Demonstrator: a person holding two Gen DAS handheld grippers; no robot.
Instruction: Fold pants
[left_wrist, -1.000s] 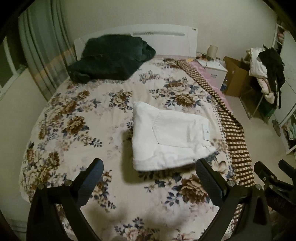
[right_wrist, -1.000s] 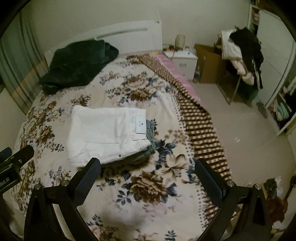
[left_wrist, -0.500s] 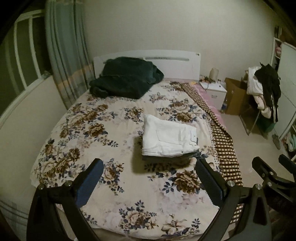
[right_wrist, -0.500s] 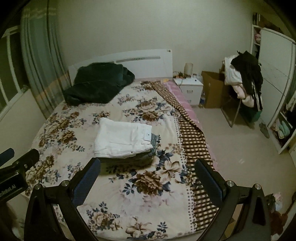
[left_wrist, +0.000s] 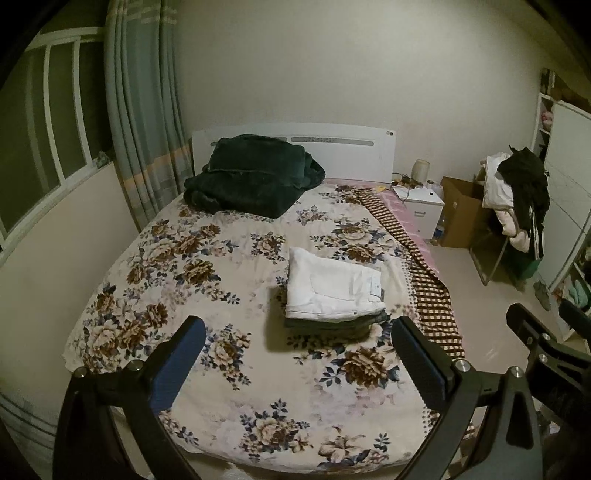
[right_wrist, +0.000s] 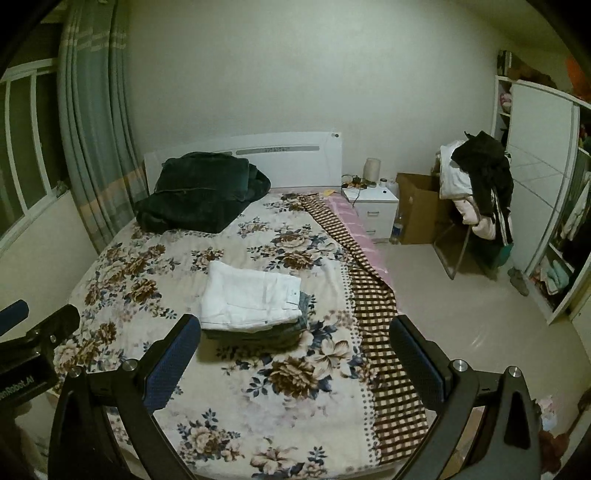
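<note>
The folded white pants (left_wrist: 332, 291) lay on the bed (left_wrist: 192, 288), right of its middle and toward the side bordered by the brown checked blanket (left_wrist: 430, 295), resting squarely on top of a darker folded garment (left_wrist: 332, 325) whose edges showed beneath them and at the waistband end. In the right wrist view the same white pants (right_wrist: 251, 295) sat on the floral bedspread with a small label visible near their right edge, the blue-grey fabric of the garment underneath (right_wrist: 304, 306) peeking out beside it. The left claw (left_wrist: 299, 365) was held above the foot of the bed, well apart from the pants, its two fingers spread wide with nothing between them. The right claw (right_wrist: 295, 362) was likewise wide open and empty, back from the stack and touching nothing. A dark green blanket (left_wrist: 251, 181) was heaped against the white headboard (left_wrist: 351, 147). Beyond the bed stood a white nightstand (right_wrist: 373, 206), a cardboard box (right_wrist: 417, 210), and a chair piled with clothes (right_wrist: 476, 192). Striped curtains (left_wrist: 147, 129) hung beside the window at the left, and the edge of the right claw's frame showed at the lower right of the left wrist view.
</note>
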